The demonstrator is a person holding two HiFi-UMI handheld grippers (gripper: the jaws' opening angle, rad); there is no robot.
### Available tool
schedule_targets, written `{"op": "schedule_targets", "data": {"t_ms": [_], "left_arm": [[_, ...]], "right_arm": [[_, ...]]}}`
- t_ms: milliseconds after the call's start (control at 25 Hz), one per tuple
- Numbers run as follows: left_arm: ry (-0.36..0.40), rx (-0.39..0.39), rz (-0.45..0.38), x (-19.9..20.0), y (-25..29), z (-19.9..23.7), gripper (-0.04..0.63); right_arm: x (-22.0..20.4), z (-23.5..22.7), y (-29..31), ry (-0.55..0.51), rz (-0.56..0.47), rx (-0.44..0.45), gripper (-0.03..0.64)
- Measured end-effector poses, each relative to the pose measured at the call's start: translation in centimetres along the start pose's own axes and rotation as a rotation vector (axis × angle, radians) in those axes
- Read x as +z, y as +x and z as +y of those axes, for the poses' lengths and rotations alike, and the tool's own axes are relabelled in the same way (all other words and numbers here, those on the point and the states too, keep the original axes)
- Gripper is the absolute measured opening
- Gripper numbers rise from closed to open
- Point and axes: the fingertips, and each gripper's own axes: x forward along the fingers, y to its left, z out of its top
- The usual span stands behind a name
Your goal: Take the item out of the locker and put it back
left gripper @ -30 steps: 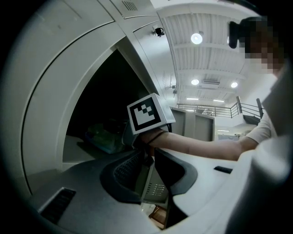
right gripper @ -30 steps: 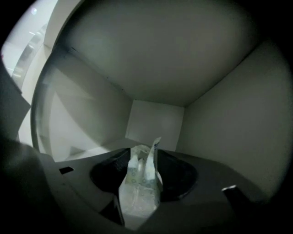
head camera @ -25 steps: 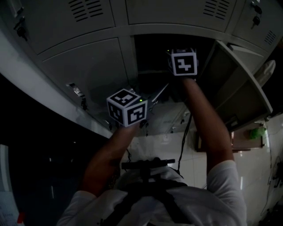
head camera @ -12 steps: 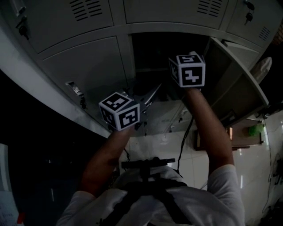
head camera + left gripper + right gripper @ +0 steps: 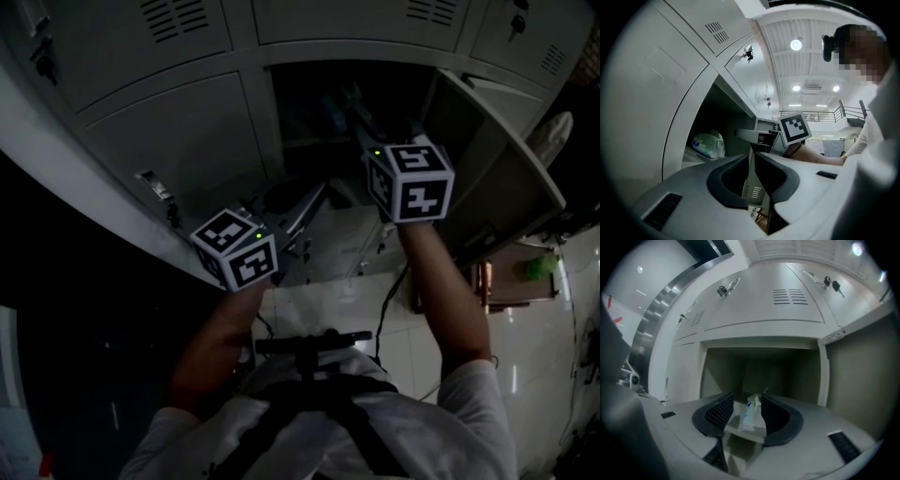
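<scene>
The right gripper (image 5: pixel 747 395) faces the open locker (image 5: pixel 759 364), its jaws wide and empty. The plastic bag (image 5: pixel 751 416) stands on the locker shelf at 12 o'clock. The left gripper (image 5: pixel 752 157) has narrow jaws, also empty.

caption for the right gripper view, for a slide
Right gripper, jaws apart, faces the open locker; a small white packet rests on its shelf, ungripped.

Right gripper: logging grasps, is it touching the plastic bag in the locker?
Apart: left gripper view shows a dark gap between plastic bag and right gripper.
</scene>
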Motion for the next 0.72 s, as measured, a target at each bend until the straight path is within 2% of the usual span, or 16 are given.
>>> {"op": "schedule_targets", "data": {"t_ms": [400,720], "left_arm": [[-0.008,-0.011,-0.004,-0.5,-1.8,-1.1,0.044],[-0.031,-0.021,-0.001,-1.4,-3.1,-1.9,0.044]], "right_arm": [[-2.4,1.4,-2.9,0.018,0.024,0.032,0.192],[-4.7,2.2,-5.3,0.051,0.045,0.056,0.156]]}}
